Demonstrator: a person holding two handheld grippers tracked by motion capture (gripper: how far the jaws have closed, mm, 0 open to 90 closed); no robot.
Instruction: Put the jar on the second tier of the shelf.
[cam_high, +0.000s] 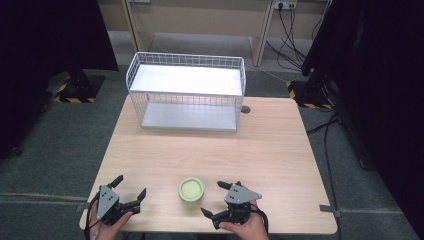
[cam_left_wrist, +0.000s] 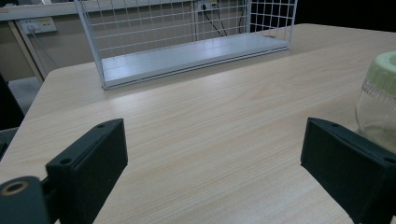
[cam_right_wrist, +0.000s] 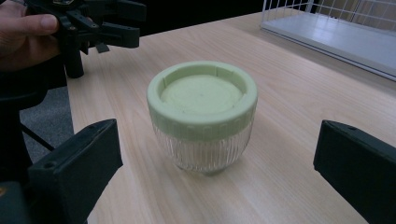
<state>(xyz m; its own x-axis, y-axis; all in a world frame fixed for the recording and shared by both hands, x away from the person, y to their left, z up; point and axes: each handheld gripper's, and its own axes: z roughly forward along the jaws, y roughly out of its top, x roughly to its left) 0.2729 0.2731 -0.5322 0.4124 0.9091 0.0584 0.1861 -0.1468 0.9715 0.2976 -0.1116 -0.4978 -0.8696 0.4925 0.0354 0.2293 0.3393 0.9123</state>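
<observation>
**Jaws open on both sides of a small jar**

The jaws of the right gripper (cam_high: 218, 199) stand wide apart, aimed at the jar (cam_right_wrist: 202, 119); the left gripper (cam_high: 131, 189) is likewise spread and empty. The jar stands upright on the table (cam_high: 260, 145), between the grippers, near the front edge. Its ribbed glass looks hard, slippery and breakable; the green lid (cam_right_wrist: 201, 99) offers the safer hold. A wire basket (cam_high: 186, 90) sits well behind.

Jar (cam_high: 191, 189) between both grippers, basket (cam_high: 186, 92) far behind.
</observation>
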